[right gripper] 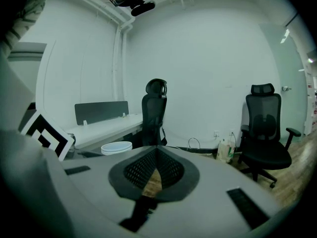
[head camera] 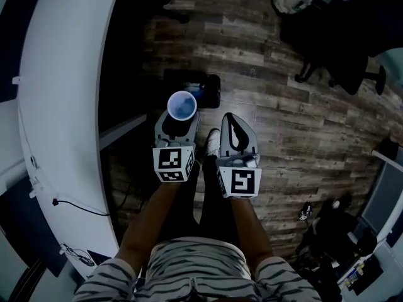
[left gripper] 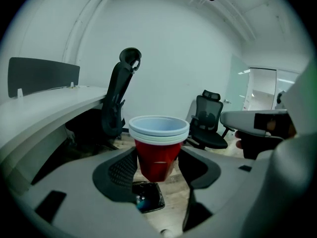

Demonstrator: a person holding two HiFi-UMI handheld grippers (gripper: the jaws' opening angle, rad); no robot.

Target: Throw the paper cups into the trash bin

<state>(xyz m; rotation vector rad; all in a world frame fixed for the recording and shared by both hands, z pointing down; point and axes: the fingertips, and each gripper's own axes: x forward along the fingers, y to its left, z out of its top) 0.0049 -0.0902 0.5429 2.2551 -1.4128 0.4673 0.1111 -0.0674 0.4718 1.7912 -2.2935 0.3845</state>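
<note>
A stack of red paper cups [head camera: 181,106] with white rims stands upright between the jaws of my left gripper [head camera: 179,117], which is shut on it. In the left gripper view the cups [left gripper: 158,148] fill the gap of the left gripper [left gripper: 157,158], pads against their sides. A small black trash bin [head camera: 206,90] stands on the wooden floor just beyond and below the cups, and shows under them as the bin [left gripper: 148,197]. My right gripper [head camera: 230,119] hangs beside the left one, shut and empty; its tips meet in the right gripper [right gripper: 156,152] view, where the cups' rim [right gripper: 117,147] shows at left.
A long curved white desk [head camera: 69,106] runs along the left. Black office chairs [head camera: 340,49] stand at the far right; one chair [right gripper: 265,128] and another chair [right gripper: 153,110] stand by the wall. Bottles [right gripper: 225,150] sit on the floor by the wall.
</note>
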